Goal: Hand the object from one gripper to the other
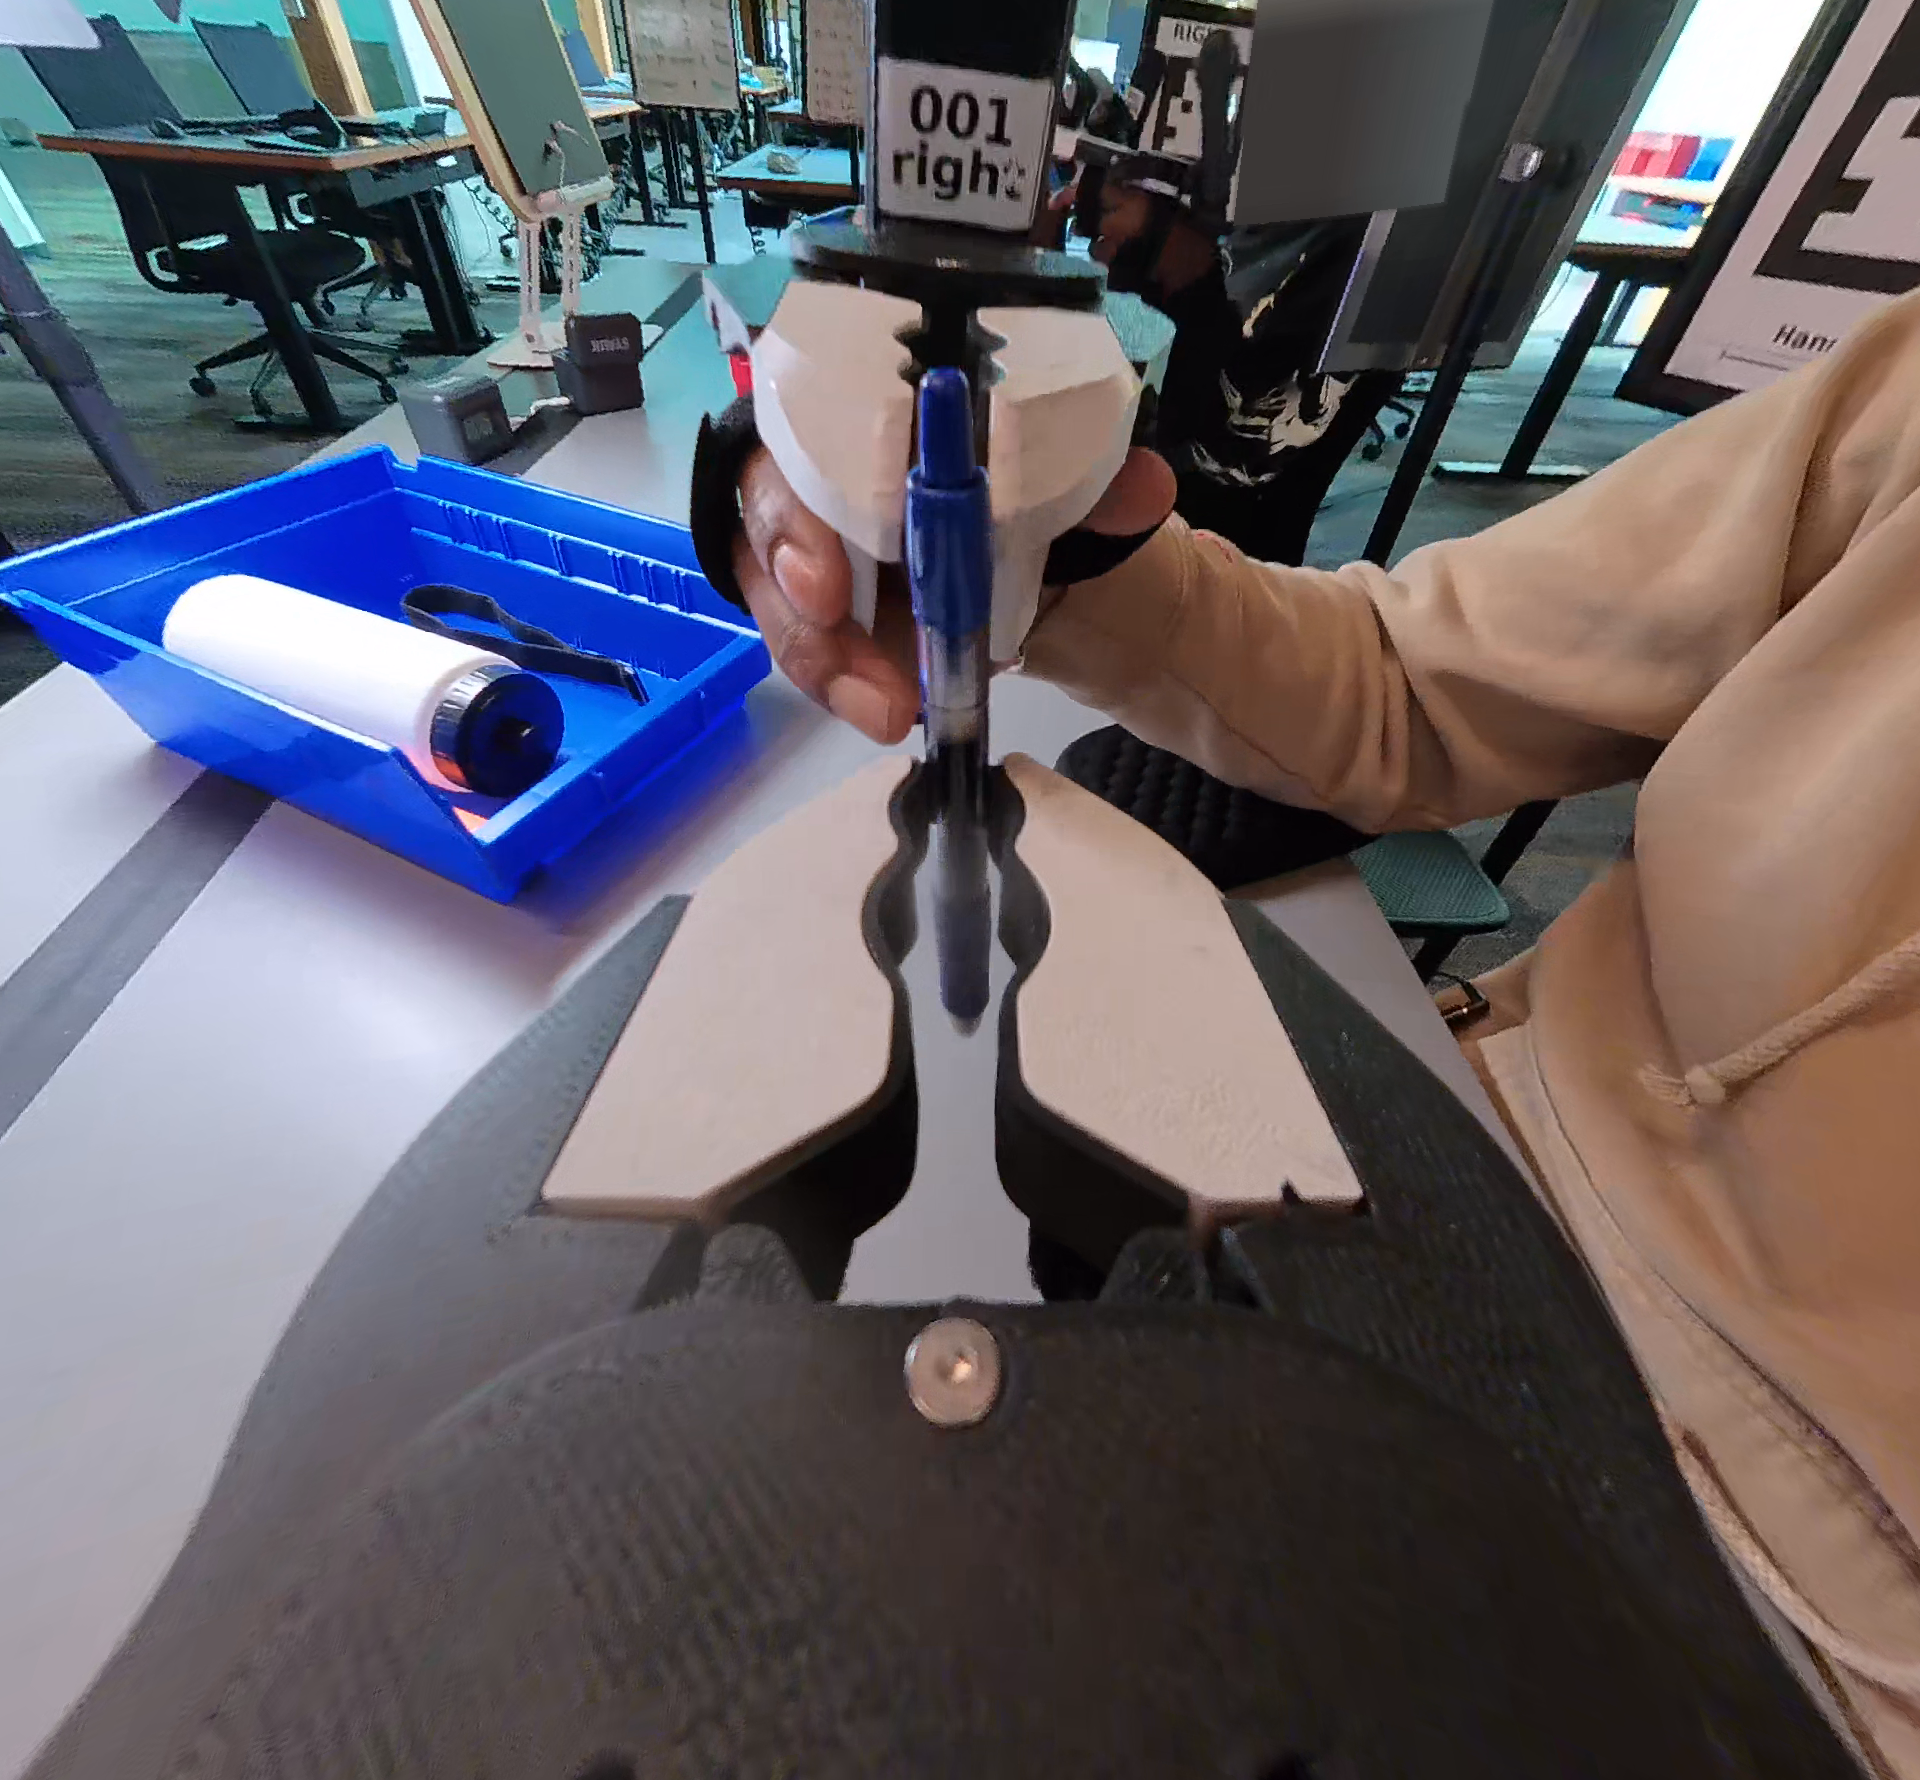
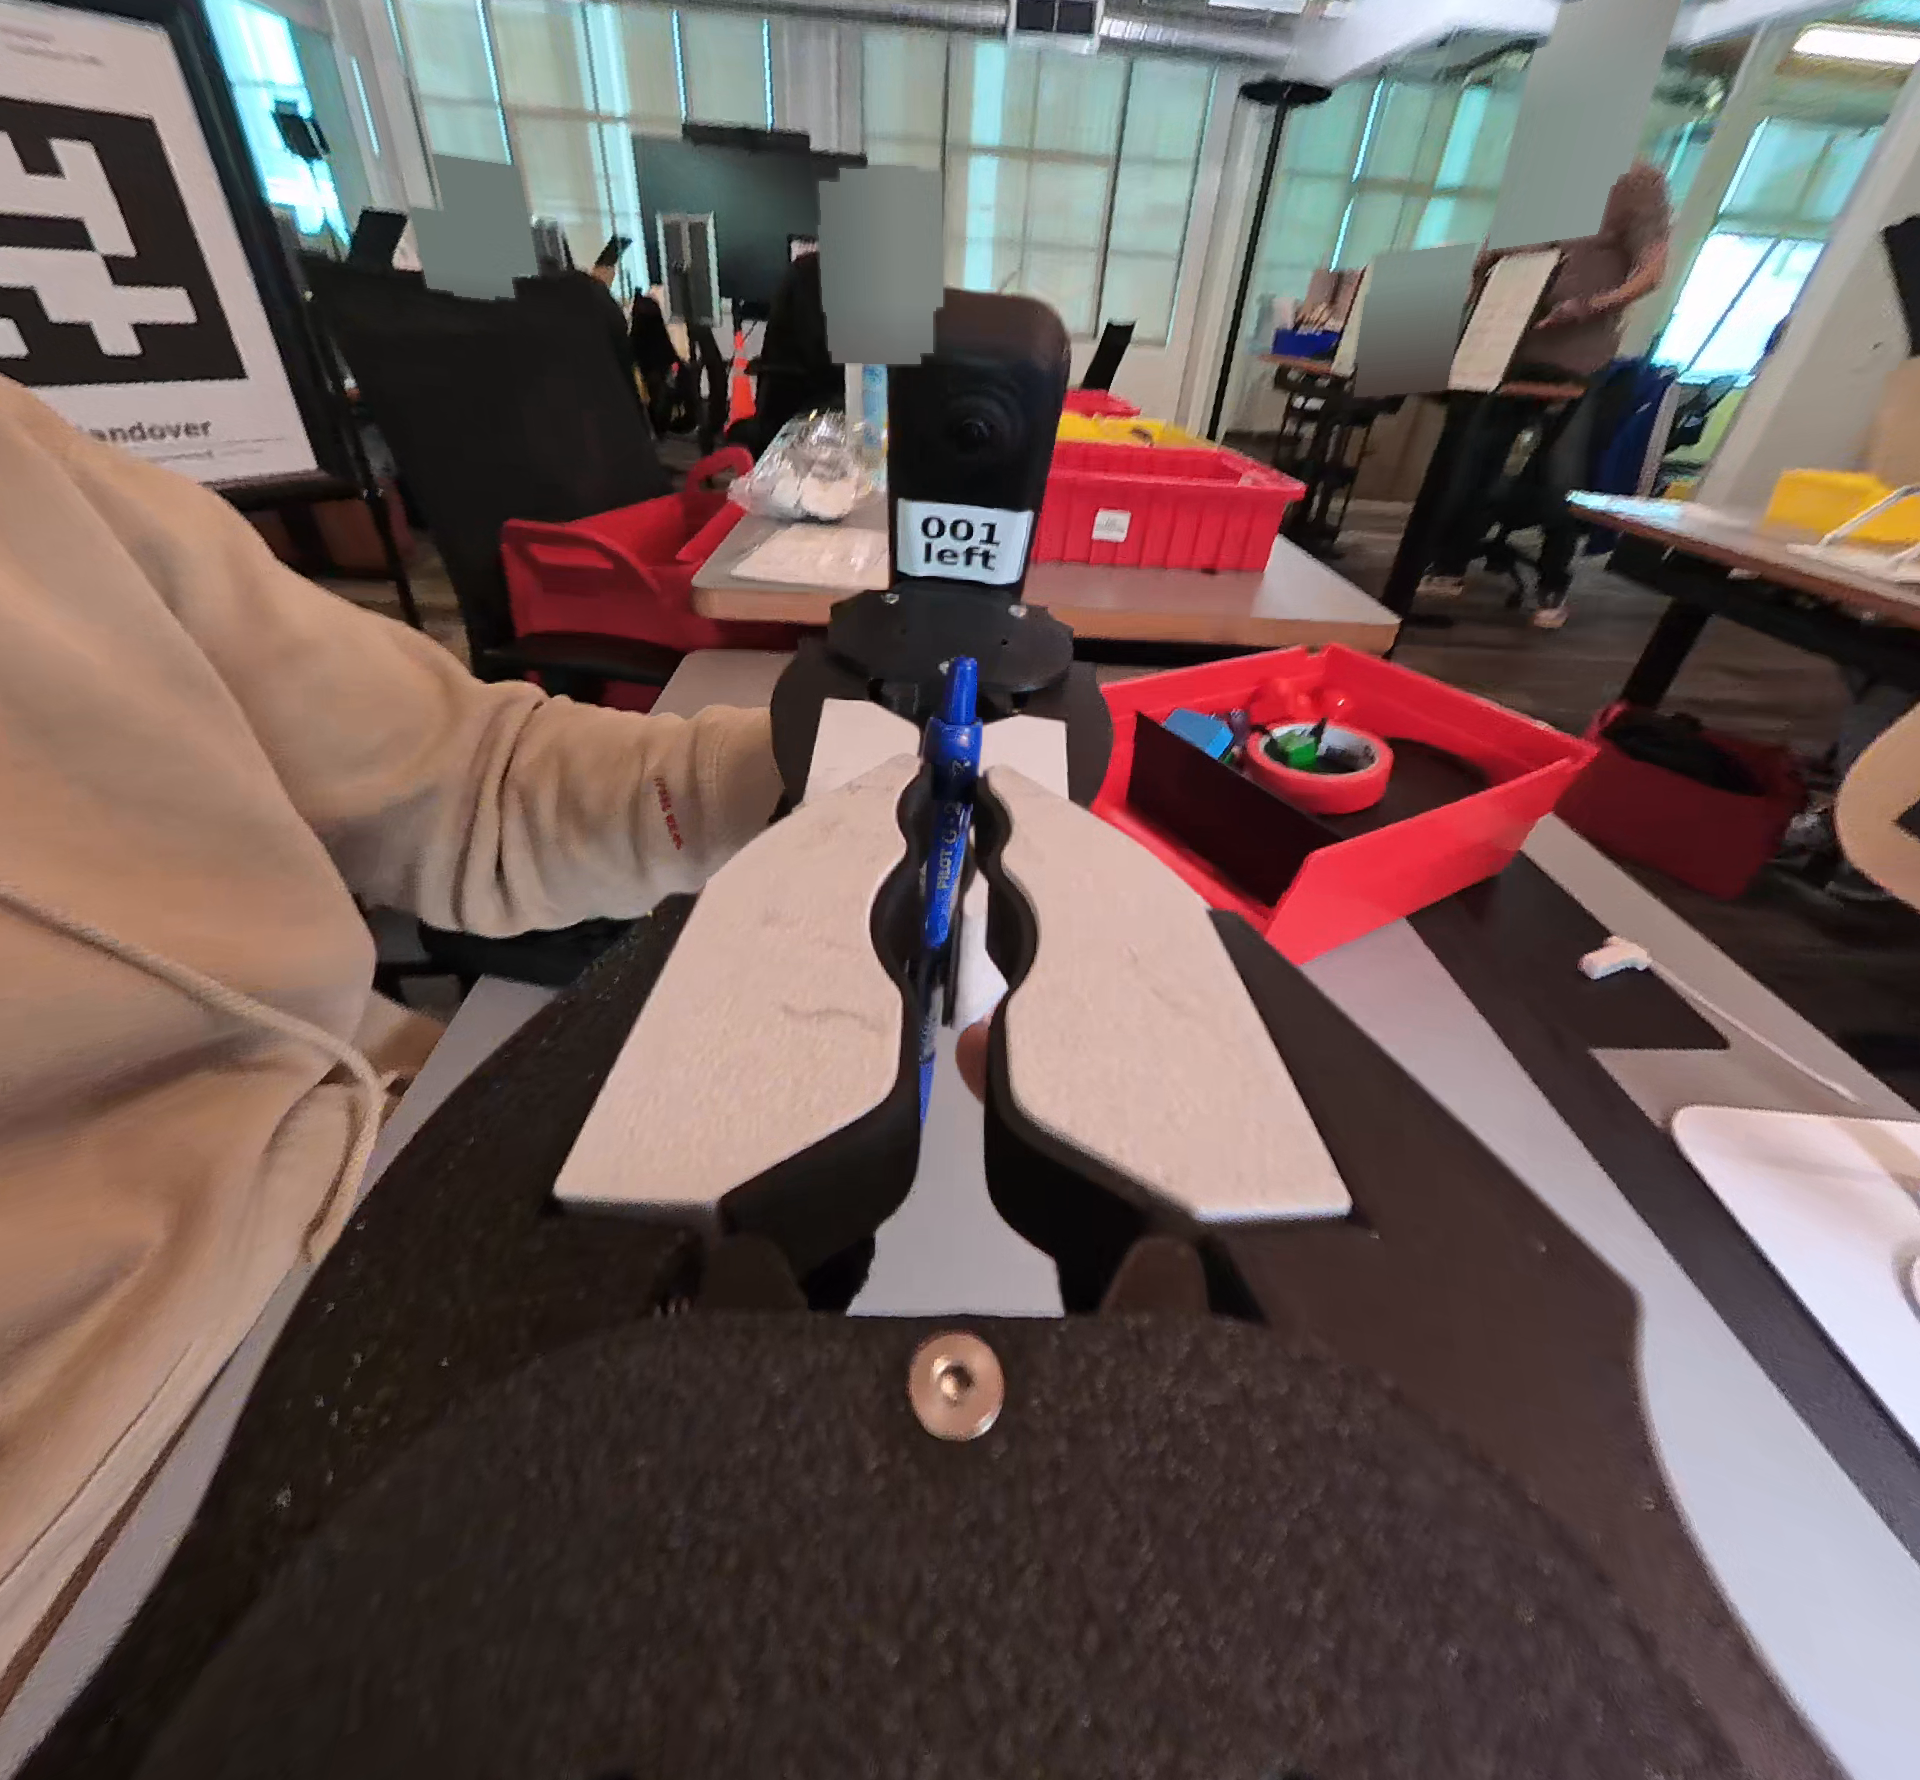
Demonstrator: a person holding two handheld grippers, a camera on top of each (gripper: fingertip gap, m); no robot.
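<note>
A blue pen (image 1: 951,691) is clamped between the narrowed left claw (image 1: 956,774) and right claw (image 2: 951,785), tip to tip.

A blue bin (image 1: 582,577) sits on the pale bench (image 1: 260,1003), holding a white roll with a dark blue end cap (image 1: 353,665) and a black strap (image 1: 520,634) lying beside it. Behind the bin stand two small grey boxes (image 1: 597,364). On the other side, a red tray (image 2: 1455,795) rests on the bench, with a ring of red tape (image 2: 1317,766) and some small coloured bits inside. Farther back, red crates (image 2: 1164,499) and a yellow bin (image 2: 1823,499) sit on other desks.
</note>
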